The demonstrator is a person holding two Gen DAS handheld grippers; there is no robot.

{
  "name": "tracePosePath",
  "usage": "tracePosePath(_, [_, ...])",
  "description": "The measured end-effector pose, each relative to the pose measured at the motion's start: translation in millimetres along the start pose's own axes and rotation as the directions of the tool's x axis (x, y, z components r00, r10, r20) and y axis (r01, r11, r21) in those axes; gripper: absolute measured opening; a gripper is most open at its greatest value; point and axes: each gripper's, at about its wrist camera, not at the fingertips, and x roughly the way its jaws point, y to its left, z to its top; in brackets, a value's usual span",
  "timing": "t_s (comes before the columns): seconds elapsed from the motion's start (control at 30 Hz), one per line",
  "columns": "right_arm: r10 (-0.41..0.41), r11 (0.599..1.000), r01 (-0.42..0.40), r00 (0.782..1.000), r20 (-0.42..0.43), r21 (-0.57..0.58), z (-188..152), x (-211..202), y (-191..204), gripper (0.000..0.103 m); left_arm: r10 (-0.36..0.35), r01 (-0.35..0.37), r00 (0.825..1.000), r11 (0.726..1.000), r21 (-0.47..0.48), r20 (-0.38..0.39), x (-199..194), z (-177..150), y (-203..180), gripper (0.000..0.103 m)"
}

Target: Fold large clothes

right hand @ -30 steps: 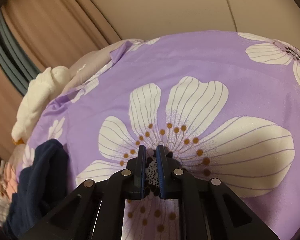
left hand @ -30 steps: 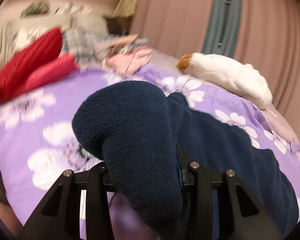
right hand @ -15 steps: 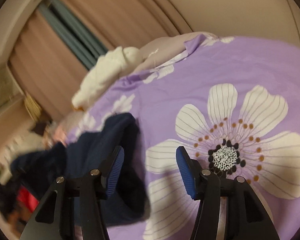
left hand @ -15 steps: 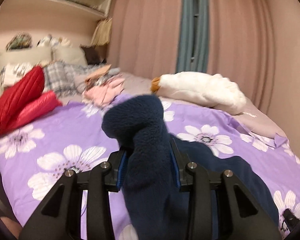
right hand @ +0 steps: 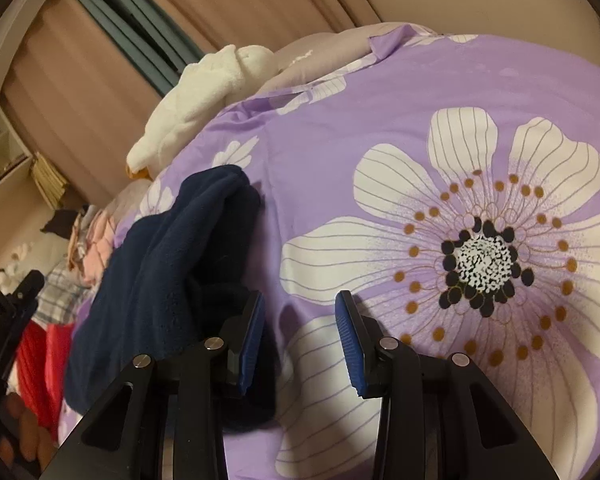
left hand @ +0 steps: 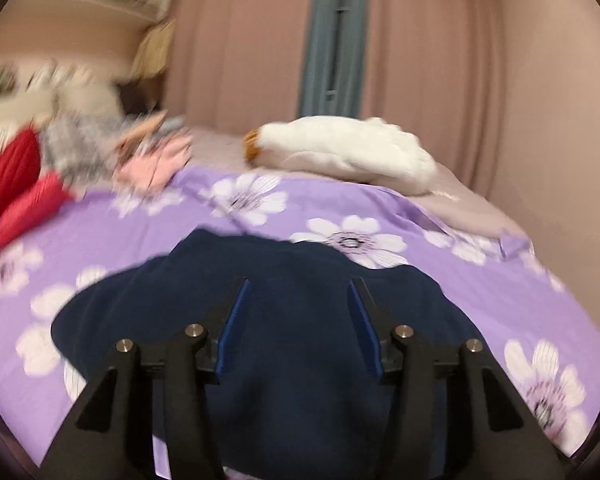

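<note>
A dark navy fleece garment (left hand: 300, 320) lies bunched on a purple bedspread (left hand: 480, 280) with white flowers. My left gripper (left hand: 298, 288) is open and empty, just above the garment's middle. In the right wrist view the same garment (right hand: 172, 264) lies in a folded heap at the left. My right gripper (right hand: 300, 320) is open and empty, over the bedspread (right hand: 380, 100) at the garment's right edge, its left finger touching or nearly touching the fleece. The left gripper's body (right hand: 4, 320) shows at that view's left edge.
A white plush goose (left hand: 348, 152) lies at the far side of the bed by the pink curtains (left hand: 440, 60). Red padded clothing (left hand: 12, 192), a plaid item and pink clothes (left hand: 152, 164) are piled at the back left.
My left gripper has let go of the navy fleece, which dropped flat onto the bed. My right gripper opened earlier and has stayed open, shifting closer to the garment's edge.
</note>
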Motion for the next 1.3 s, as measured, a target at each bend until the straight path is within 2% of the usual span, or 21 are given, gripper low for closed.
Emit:
tracePosePath(0.07, [-0.006, 1.0, 0.006, 1.0, -0.001, 0.0, -2, -2, -1, 0.04, 0.036, -0.039, 0.999, 0.996, -0.08, -0.036, 7, 6, 23, 0.057])
tracePosePath(0.13, [-0.007, 1.0, 0.007, 1.0, -0.003, 0.003, -2, -1, -1, 0.04, 0.102, -0.11, 0.993, 0.987, -0.122, -0.067, 13, 10, 47, 0.069])
tracePosePath(0.23, [0.007, 1.0, -0.006, 1.0, -0.007, 0.021, -2, -2, -3, 0.044, 0.187, -0.208, 0.975, 0.957, -0.203, -0.122, 17, 10, 96, 0.078])
tracePosePath(0.3, [0.024, 0.999, -0.024, 1.0, -0.007, 0.026, -2, -3, -3, 0.053, 0.223, -0.262, 0.961, 0.921, -0.287, -0.161, 19, 5, 135, 0.081])
tracePosePath(0.37, [0.036, 0.999, -0.036, 0.999, 0.004, 0.025, -2, -6, -1, 0.058, 0.308, -0.364, 0.928, 0.87, -0.333, -0.211, 20, -5, 172, 0.083])
tracePosePath(0.4, [0.026, 0.999, -0.027, 1.0, 0.013, 0.025, -3, -6, 0, 0.058, 0.318, -0.384, 0.919, 0.857, -0.343, -0.234, 23, -9, 184, 0.083])
tracePosePath(0.47, [0.008, 1.0, -0.009, 1.0, 0.027, 0.03, -4, -6, 2, 0.06, 0.272, -0.37, 0.918, 0.85, -0.376, -0.288, 30, -20, 208, 0.083])
tracePosePath(0.53, [0.001, 1.0, -0.002, 1.0, 0.023, 0.026, -5, -4, 4, 0.06, 0.138, -0.295, 0.929, 0.836, -0.464, -0.343, 40, -36, 225, 0.084])
tracePosePath(0.57, [-0.007, 1.0, 0.007, 1.0, 0.025, 0.02, -6, -4, 5, 0.06, 0.031, -0.224, 0.94, 0.807, -0.547, -0.339, 43, -46, 231, 0.086])
tracePosePath(0.6, [-0.017, 1.0, 0.017, 0.999, 0.027, 0.011, -7, -3, 7, 0.06, 0.0, -0.186, 0.951, 0.799, -0.573, -0.309, 41, -49, 230, 0.088])
tracePosePath(0.67, [-0.031, 1.0, 0.031, 0.999, 0.027, 0.004, -7, -1, 9, 0.06, -0.038, -0.131, 0.959, 0.821, -0.555, -0.282, 40, -48, 222, 0.089])
tracePosePath(0.7, [-0.035, 0.999, 0.035, 0.999, 0.028, 0.004, -8, -1, 9, 0.06, -0.107, -0.076, 0.952, 0.826, -0.558, -0.287, 44, -48, 216, 0.089])
tracePosePath(0.73, [-0.036, 0.999, 0.035, 0.999, 0.031, 0.004, -8, -1, 9, 0.06, -0.22, 0.003, 0.925, 0.82, -0.572, -0.309, 52, -50, 207, 0.091])
tracePosePath(0.77, [-0.035, 0.999, 0.035, 0.999, 0.032, 0.005, -8, -1, 9, 0.061, -0.283, 0.048, 0.902, 0.817, -0.575, -0.325, 55, -51, 198, 0.091])
tracePosePath(0.8, [-0.034, 0.999, 0.034, 0.999, 0.032, 0.006, -8, -1, 8, 0.061, -0.293, 0.065, 0.899, 0.823, -0.564, -0.325, 54, -52, 192, 0.092])
tracePosePath(0.9, [-0.038, 0.999, 0.037, 0.999, 0.031, 0.011, -6, 1, 7, 0.062, -0.262, 0.076, 0.921, 0.848, -0.525, -0.289, 57, -53, 173, 0.097])
tracePosePath(0.97, [-0.046, 0.999, 0.046, 0.998, 0.034, 0.008, -7, 2, 7, 0.062, -0.216, 0.035, 0.93, 0.855, -0.517, -0.296, 73, -51, 168, 0.094])
tracePosePath(1.03, [-0.049, 0.999, 0.049, 0.998, 0.036, 0.001, -7, 2, 8, 0.062, -0.17, -0.017, 0.932, 0.861, -0.508, -0.319, 91, -44, 167, 0.086])
tracePosePath(1.1, [-0.044, 0.999, 0.044, 0.998, 0.037, 0.003, -7, 1, 8, 0.062, -0.19, -0.026, 0.926, 0.832, -0.555, -0.328, 110, -37, 171, 0.082])
tracePosePath(1.23, [-0.031, 1.0, 0.031, 0.999, 0.038, 0.005, -7, -2, 9, 0.062, -0.259, -0.002, 0.907, 0.785, -0.619, -0.332, 122, -33, 182, 0.064])
tracePosePath(1.3, [0.005, 1.0, -0.006, 0.999, 0.039, 0.018, -8, -8, 11, 0.062, -0.226, -0.012, 0.919, 0.804, -0.594, -0.323, 113, -28, 177, 0.057])
